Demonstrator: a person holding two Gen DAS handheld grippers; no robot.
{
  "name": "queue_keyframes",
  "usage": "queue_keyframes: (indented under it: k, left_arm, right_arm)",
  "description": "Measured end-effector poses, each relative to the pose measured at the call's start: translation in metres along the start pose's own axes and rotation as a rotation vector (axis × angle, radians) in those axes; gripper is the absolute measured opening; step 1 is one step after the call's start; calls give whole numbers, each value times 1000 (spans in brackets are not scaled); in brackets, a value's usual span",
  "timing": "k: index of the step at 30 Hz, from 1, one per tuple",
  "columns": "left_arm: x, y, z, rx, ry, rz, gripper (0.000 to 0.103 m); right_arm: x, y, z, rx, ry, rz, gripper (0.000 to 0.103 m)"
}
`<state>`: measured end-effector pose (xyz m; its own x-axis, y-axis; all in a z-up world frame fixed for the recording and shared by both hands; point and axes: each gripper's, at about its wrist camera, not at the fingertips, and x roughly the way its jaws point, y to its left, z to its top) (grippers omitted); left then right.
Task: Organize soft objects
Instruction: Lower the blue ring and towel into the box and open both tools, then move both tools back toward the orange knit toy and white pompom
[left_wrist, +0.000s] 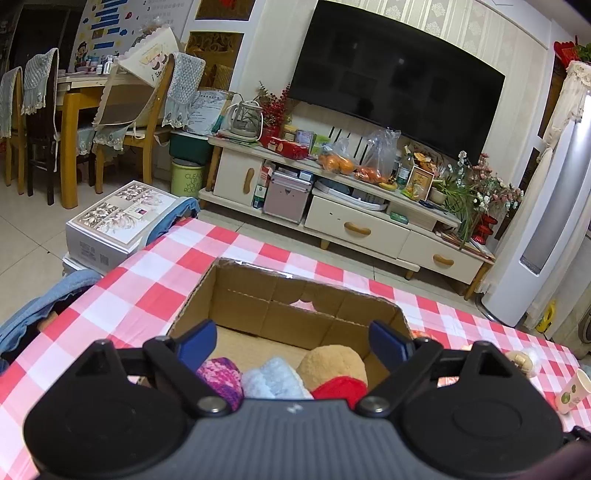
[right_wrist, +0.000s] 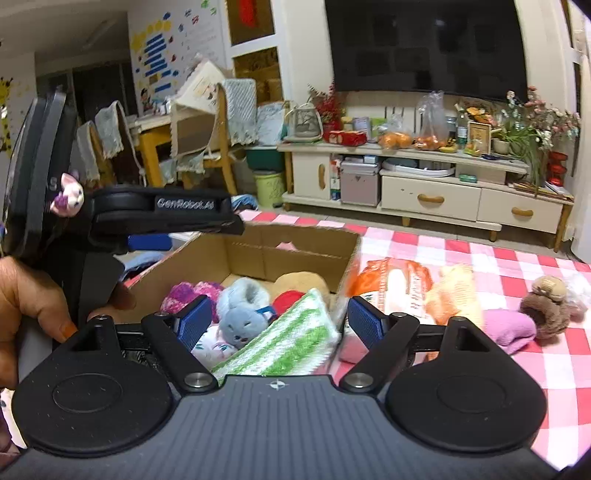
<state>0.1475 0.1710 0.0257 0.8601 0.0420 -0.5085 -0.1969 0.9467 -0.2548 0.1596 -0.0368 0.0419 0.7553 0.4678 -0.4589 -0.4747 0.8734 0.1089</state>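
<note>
From the left wrist view we look down over our left gripper (left_wrist: 291, 339), its blue pads spread wide with nothing between them, hanging just above the near end of the cardboard box (left_wrist: 236, 284). The box sits on the checked tablecloth (left_wrist: 140, 291) toward the table's left edge, flaps up, so soft things can simply be dropped in. Already inside, at the near wall, lie a pink knit piece (left_wrist: 221, 376), a pale blue fluffy thing (left_wrist: 273, 376) and a tan plush with red (left_wrist: 332, 369).

From the right wrist view our right gripper (right_wrist: 277, 325) also stands wide apart and grips nothing; a green-striped cloth (right_wrist: 291, 339) lies blurred between the pads, over the box's near right corner, which we judge to be a fresh drop. A grey plush animal (right_wrist: 242, 317) rests in the box beside it. At left, a hand (right_wrist: 33, 299) holds the other gripper tilted downward over the box's left wall. Still out on the cloth toward the right edge: an orange packet (right_wrist: 391, 284), a yellow plush (right_wrist: 454, 295), a pink piece (right_wrist: 509, 328) and a brown plush (right_wrist: 546, 306).
</note>
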Motion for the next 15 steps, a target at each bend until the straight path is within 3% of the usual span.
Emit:
queue_keyframes:
  k: [15]
  left_arm:
    - [3,-20,-6,19,2,-18,95]
  right_arm:
    - [-19,-22,-15,32,-67,-116,101]
